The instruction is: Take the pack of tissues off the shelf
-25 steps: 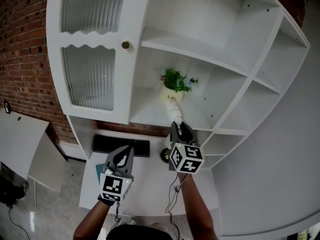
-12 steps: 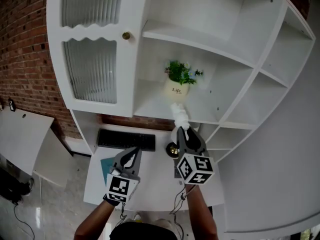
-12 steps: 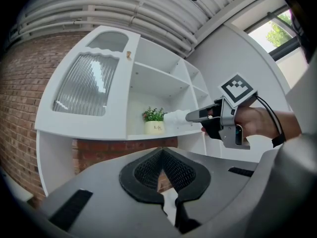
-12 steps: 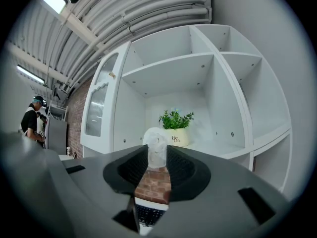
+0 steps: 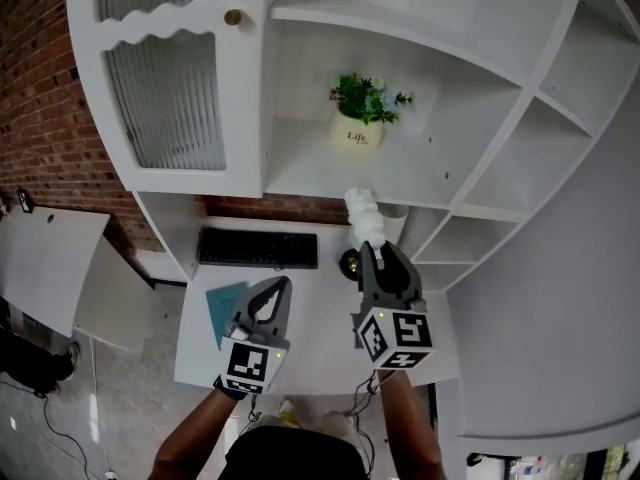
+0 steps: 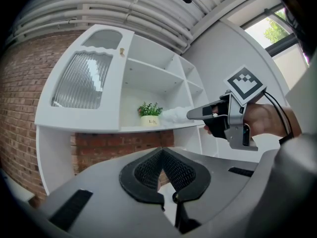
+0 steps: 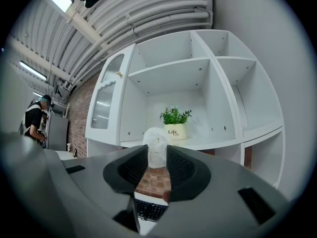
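Pack of tissues [image 5: 364,220] gripped in the right gripper's [image 5: 378,253] jaws, in the air in front of the shelf [image 5: 300,173].
The white pack was pinched by one end between the right jaws and stuck out past their tips toward the shelf, near the potted plant [image 5: 362,118] but apart from it. The left gripper [image 5: 277,288] hovered beside the right one over the white surface [image 5: 320,318], its jaws closed together on nothing, close to a black keyboard [image 5: 257,248].

White shelf [image 5: 300,173] ahead of me carrying potted plant [image 5: 362,118], standing upright toward back. Desk [image 5: 320,333] beneath me bearing keyboard [image 5: 257,248], teal sheet [image 5: 225,303] lying just beside it.
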`<state>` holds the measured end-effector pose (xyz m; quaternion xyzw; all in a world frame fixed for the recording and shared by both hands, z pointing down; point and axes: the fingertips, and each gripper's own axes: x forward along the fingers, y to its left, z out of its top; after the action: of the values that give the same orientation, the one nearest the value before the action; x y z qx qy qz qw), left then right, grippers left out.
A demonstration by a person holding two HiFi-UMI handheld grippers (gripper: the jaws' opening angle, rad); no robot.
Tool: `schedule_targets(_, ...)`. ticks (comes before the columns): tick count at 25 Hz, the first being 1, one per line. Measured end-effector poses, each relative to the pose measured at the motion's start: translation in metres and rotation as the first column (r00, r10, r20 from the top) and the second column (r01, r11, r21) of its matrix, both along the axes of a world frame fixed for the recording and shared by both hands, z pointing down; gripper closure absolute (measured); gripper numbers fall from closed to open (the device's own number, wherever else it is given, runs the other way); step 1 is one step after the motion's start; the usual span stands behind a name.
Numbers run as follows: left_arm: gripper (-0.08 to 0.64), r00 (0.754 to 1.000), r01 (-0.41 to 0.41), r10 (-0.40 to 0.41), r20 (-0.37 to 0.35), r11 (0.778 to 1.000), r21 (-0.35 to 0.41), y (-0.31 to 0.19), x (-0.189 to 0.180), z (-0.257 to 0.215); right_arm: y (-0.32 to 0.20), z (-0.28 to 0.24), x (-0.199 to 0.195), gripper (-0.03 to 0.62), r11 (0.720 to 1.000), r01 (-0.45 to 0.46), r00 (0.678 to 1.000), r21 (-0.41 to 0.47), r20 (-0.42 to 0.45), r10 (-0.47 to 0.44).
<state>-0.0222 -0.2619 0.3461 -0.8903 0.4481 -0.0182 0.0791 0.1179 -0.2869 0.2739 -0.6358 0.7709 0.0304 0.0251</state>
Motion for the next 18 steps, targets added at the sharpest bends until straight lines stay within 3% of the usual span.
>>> schedule_targets(7,0.546,0.999,-0.014,0.015,-0.050,1.000,0.011,-0.003,0.006,0.015,0.011,0.022,0.000,0.479,1.000,-0.001,1.000,-0.004,-0.032,0.001)
schedule_targets(18,0.546,0.999,0.024,-0.026,-0.047,0.999,-0.049,-0.015,0.005,0.049,0.009,0.074,-0.008,0.482,0.997,0.018,0.999,-0.075,-0.031,-0.020)
